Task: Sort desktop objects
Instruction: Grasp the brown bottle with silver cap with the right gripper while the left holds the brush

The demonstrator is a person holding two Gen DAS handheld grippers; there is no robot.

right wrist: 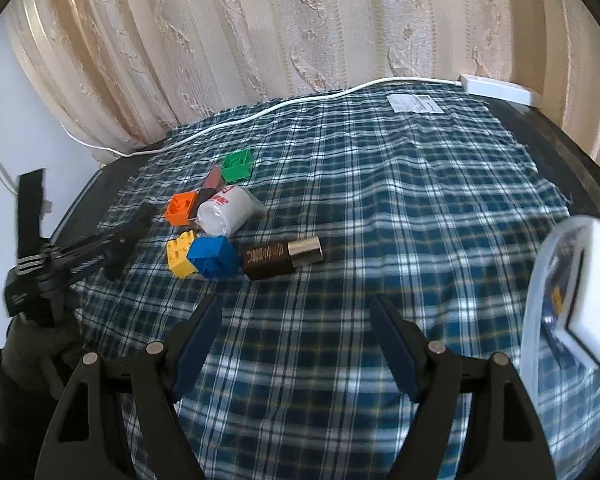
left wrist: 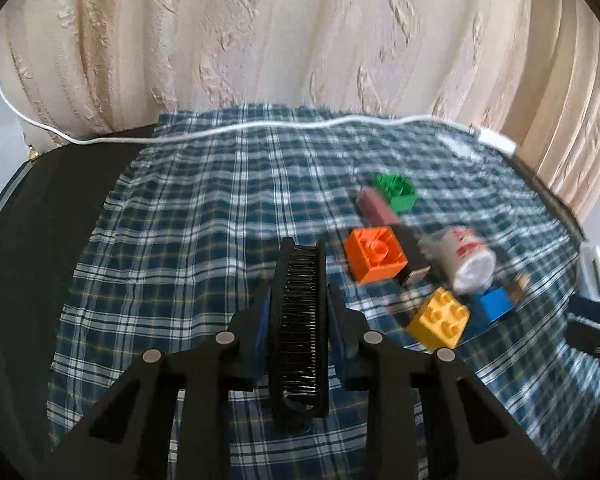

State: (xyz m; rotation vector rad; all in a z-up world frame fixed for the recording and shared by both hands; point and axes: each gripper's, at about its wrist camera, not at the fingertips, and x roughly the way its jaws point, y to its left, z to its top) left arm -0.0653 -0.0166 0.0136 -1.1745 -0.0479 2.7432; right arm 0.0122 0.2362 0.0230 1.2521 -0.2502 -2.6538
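Note:
My left gripper [left wrist: 300,300] is shut on a black bristled comb [left wrist: 300,264], held lengthwise between the blue pads just above the plaid cloth [left wrist: 204,208]. To its right lies a cluster: green brick [left wrist: 396,191], mauve bar [left wrist: 376,206], orange brick [left wrist: 374,254], white wrapped roll [left wrist: 464,260], yellow brick [left wrist: 440,318] and blue brick [left wrist: 494,306]. In the right wrist view my right gripper [right wrist: 296,308] stands open over bare cloth, nothing between its fingers. A dark brown tube with a silver cap [right wrist: 282,258] lies just beyond it, next to the blue brick [right wrist: 214,256].
A clear plastic container [right wrist: 540,280] holding a white box stands at the right edge. A white power strip [right wrist: 500,90] and its cable [right wrist: 300,104] run along the back by the curtain. A paper label [right wrist: 414,103] lies on the far cloth. The dark table rim [left wrist: 40,220] shows at left.

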